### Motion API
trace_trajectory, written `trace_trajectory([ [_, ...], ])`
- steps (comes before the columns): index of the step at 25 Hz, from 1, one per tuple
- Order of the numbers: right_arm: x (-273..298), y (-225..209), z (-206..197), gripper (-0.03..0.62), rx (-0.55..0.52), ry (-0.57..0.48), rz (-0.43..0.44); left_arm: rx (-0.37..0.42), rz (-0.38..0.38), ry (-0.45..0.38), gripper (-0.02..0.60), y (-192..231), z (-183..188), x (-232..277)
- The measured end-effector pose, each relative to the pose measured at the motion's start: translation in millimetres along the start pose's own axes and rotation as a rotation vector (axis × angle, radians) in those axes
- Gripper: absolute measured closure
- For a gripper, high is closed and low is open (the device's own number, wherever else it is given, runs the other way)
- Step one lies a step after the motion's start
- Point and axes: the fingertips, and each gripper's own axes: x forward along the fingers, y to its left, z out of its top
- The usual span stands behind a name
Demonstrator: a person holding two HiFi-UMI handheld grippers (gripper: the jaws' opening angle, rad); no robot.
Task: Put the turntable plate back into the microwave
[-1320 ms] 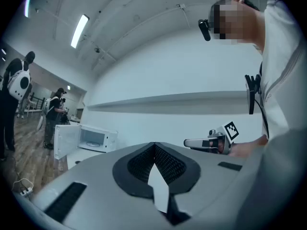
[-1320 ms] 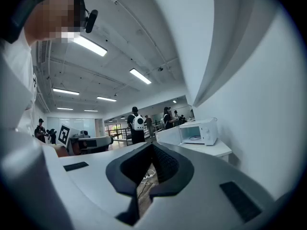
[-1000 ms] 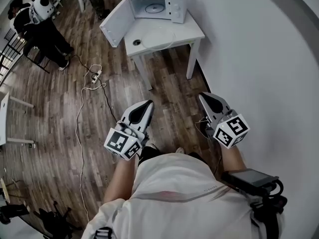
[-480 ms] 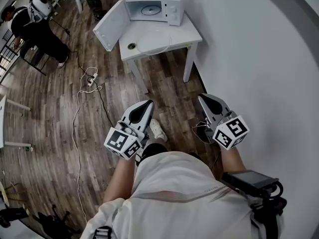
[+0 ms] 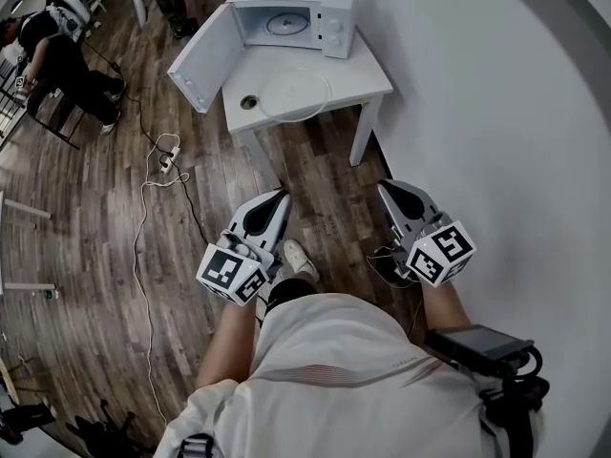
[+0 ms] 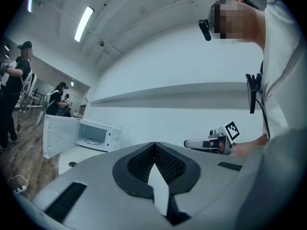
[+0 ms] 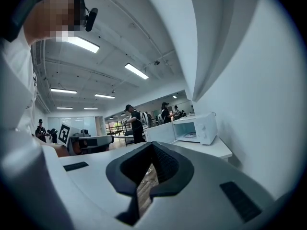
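Observation:
The clear glass turntable plate lies flat on the white table, in front of the white microwave. The microwave's door hangs open to the left and its cavity shows a round hub on the floor. A small dark ring lies left of the plate. My left gripper and right gripper are held level at waist height, well short of the table, both shut and empty. The left gripper view shows its jaws meeting, with the microwave far off. The right gripper's jaws also meet.
A white wall runs along the right, close to the table. A power strip and cable trail over the wooden floor to the left. People are at the far upper left. My shoe shows between the grippers.
The table and microwave have come closer in the head view as I step forward. Both grippers travel along with me, still shut and empty.

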Motion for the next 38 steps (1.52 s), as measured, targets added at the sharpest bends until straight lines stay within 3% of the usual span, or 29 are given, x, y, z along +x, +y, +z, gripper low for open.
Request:
trace_trajectory([
  [16,207.6,-43.3,38.0,0.597,-0.006,-0.005,0.005,0.028,0.042,0.002,0.572,210.8,44.0,53.7],
  [25,251.2,-49.6,44.3,0.599,-0.004,0.039,0.023,-0.022,0.086,-0.007,0.572,252.7,44.7,50.4],
  [38,287.0,-128.4,45.1,0.597,0.05,0.04,0.089,-0.005,0.135,0.035,0.572,269.1,41.1,130.0],
])
